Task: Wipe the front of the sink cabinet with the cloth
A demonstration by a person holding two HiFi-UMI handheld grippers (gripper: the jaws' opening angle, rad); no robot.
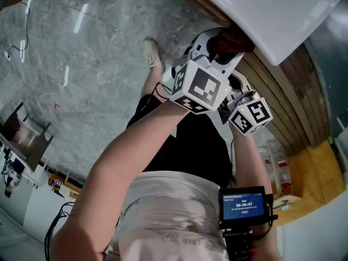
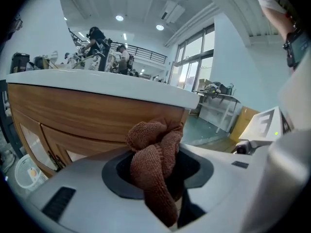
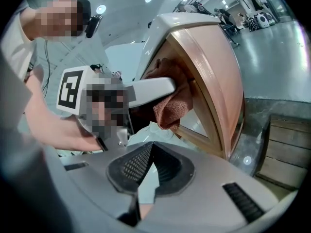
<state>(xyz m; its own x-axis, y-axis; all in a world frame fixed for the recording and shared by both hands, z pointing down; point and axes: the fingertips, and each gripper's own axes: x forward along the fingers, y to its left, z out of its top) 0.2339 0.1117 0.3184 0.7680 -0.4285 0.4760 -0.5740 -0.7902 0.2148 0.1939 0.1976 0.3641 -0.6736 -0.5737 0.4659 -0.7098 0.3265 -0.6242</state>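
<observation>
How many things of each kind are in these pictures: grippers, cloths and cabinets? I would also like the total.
Grippers: 2 (left gripper, right gripper)
Cloths: 1 (brown cloth, held in the left gripper)
Cabinets: 1 (sink cabinet)
Total: 4

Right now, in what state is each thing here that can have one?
cloth, bunched, gripped, at the cabinet front.
left gripper, shut on the cloth.
right gripper, shut, empty.
cabinet, doors look shut.
</observation>
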